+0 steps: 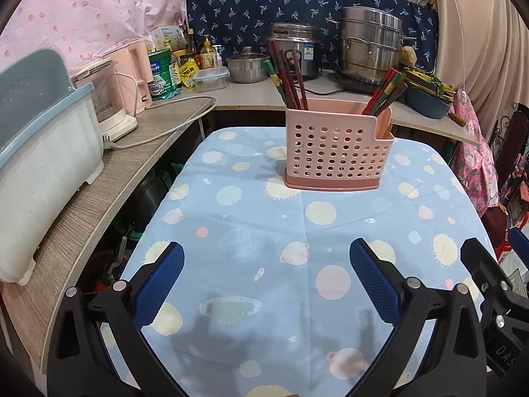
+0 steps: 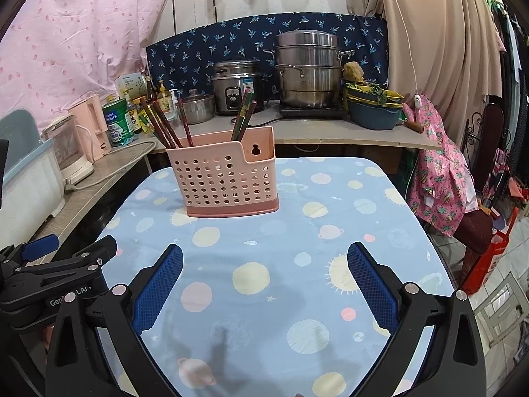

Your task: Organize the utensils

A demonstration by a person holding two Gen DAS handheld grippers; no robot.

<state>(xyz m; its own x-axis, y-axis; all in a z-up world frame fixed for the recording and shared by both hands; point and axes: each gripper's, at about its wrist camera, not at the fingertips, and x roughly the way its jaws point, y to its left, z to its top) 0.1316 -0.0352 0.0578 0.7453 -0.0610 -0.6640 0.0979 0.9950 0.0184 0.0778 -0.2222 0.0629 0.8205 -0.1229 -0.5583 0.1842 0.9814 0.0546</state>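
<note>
A pink perforated utensil holder [image 1: 337, 152] [image 2: 224, 178] stands upright on the far part of a table covered with a light blue planet-print cloth [image 1: 264, 231] [image 2: 281, 231]. Dark red and green chopsticks [image 1: 289, 76] [image 2: 165, 125] lean out of its left compartment, and another bunch [image 1: 385, 94] [image 2: 244, 114] out of its right. My left gripper [image 1: 266, 254] hovers open above the near cloth, nothing between its blue pads. My right gripper [image 2: 264, 254] is also open and empty, beside it; its black frame [image 1: 492, 281] shows in the left wrist view.
A wooden counter [image 1: 132, 172] runs along the left with a white and blue dish rack [image 1: 43, 152], a blender [image 1: 109, 99] and tins. The back shelf holds a rice cooker [image 2: 236, 86], a steel steamer pot [image 2: 309, 69] and a blue basin [image 2: 373, 112]. A cloth-draped chair [image 2: 443, 172] stands to the right.
</note>
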